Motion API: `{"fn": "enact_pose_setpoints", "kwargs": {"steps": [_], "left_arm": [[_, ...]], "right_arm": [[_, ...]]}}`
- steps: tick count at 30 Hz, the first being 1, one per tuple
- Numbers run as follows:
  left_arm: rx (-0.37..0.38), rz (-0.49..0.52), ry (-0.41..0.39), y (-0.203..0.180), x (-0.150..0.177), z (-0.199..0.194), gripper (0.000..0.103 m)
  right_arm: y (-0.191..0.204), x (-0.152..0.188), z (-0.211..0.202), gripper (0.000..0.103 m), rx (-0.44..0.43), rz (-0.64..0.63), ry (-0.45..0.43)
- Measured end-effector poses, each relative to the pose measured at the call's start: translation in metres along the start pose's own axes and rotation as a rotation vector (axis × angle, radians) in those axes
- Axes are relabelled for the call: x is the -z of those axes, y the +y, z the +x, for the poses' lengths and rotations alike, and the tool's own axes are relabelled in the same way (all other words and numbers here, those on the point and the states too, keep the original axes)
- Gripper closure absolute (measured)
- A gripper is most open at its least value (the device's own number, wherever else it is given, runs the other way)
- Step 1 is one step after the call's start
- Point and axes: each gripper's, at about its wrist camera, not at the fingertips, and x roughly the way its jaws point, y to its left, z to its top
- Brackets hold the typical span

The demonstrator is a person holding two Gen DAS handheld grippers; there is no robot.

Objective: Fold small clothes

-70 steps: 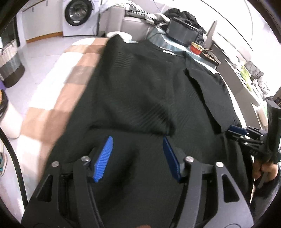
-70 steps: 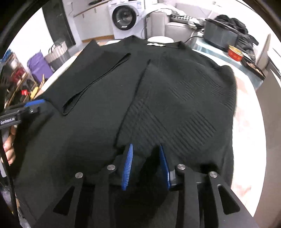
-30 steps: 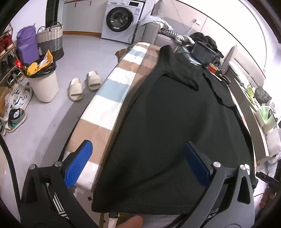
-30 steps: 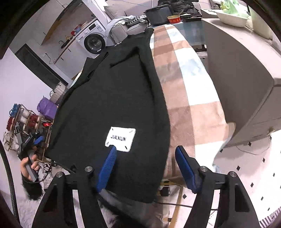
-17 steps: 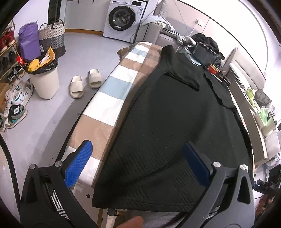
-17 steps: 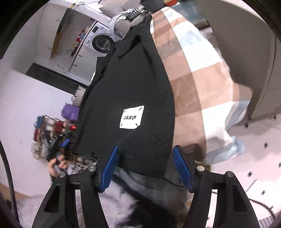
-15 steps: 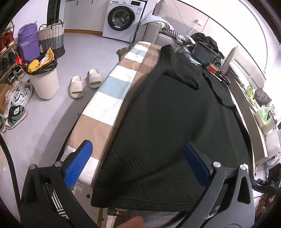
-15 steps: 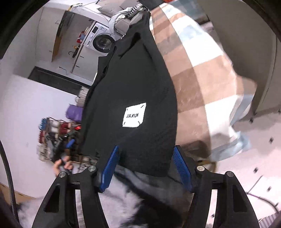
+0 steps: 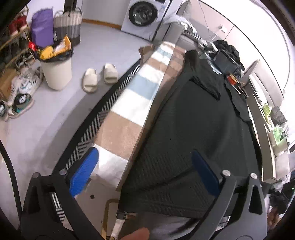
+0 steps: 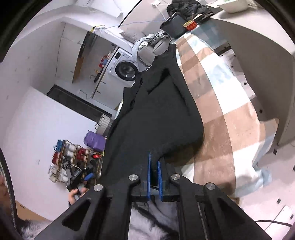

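Note:
A black knit sweater [image 9: 199, 129] lies lengthwise on a table covered by a checked blanket [image 9: 129, 110], its sleeves folded in near the far end. My left gripper [image 9: 144, 171] hovers over the near left corner of the hem. Its jaws are wide and closing, with the hem corner between the blue pads [image 9: 83, 173], which are clear of the cloth. In the right wrist view my right gripper [image 10: 154, 164] is shut on the near right part of the sweater [image 10: 158, 114] hem, and the cloth there is raised off the blanket [image 10: 230, 114].
On the floor to the left are a white bin [image 9: 57, 72], a pair of slippers [image 9: 99, 77], a shoe rack and a washing machine [image 9: 143, 16]. A black tray [image 10: 175, 24] and red can [image 10: 190, 25] sit at the table's far end. A grey cabinet [image 10: 267, 61] flanks the right side.
The right gripper's jaws closed on the sweater's hem, and the edge there has lifted; the white label is out of sight. The left gripper shifted slightly and its jaws narrowed a little.

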Motion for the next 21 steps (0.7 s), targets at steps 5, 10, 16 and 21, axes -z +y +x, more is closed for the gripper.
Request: {"fn": "enact_pose_setpoints", "kwargs": {"steps": [5,10,16,21], "left_arm": [[0.029,0.047,0.118,0.000,0.010,0.024,0.027],[0.062,0.063,0.148,0.004,0.021,0.023,0.030],[0.163,-0.020,0.220,0.022,0.031,0.017,0.031],[0.269,-0.109,0.278,0.036,0.036,0.028,0.033]], "right_arm": [[0.001,0.005,0.007,0.096,0.044,-0.038,0.050],[-0.008,0.004,0.004,0.096,0.046,-0.031,0.063],[-0.006,0.002,0.009,0.096,0.054,-0.030,0.070],[-0.002,0.002,0.011,0.096,0.055,-0.034,0.076]]}}
